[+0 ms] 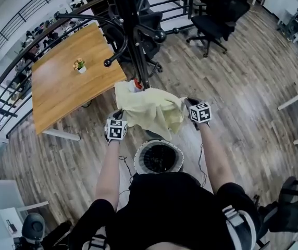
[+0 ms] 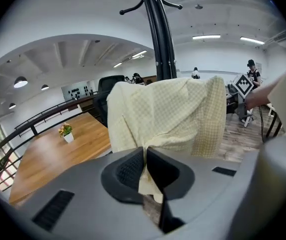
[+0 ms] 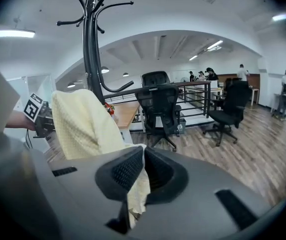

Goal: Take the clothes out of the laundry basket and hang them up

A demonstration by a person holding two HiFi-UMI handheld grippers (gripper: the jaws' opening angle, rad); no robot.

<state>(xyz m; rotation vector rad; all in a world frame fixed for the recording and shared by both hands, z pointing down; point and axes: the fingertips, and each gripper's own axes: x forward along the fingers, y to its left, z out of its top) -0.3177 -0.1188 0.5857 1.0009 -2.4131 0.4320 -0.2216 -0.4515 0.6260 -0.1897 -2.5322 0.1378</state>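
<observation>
The wood-plank floor (image 1: 253, 87) fills my head view. On it, at about 10 o'clock from where I stand, is a wooden table (image 1: 60, 92). Dead ahead at 12 o'clock a black coat rack (image 1: 134, 40) stands upright, its curved hooks spreading above the table's near corner. Two black office chairs sit beyond it, one just behind the pole (image 1: 151, 27) and one out at 1 o'clock (image 1: 216, 12).

The pale yellow checked garment (image 1: 150, 110) is clear of the basket. It hangs spread between my two grippers, in front of the rack's pole, and I cannot tell whether it touches the pole. Right below it, close to my body at 12 o'clock, the round white laundry basket (image 1: 141, 158) stands on the floor, its inside dark.

My left gripper (image 2: 145, 163) is at 11 o'clock, clenched on one edge of the garment, a fold of cloth pinched between the ribbed pads. My right gripper (image 3: 142, 160) is at 1 o'clock, likewise clamped on the garment's other edge, with cloth trailing down out of the jaws.

Smallest of all, a little potted plant (image 1: 79, 65) in a white pot stands near the middle of the table.
</observation>
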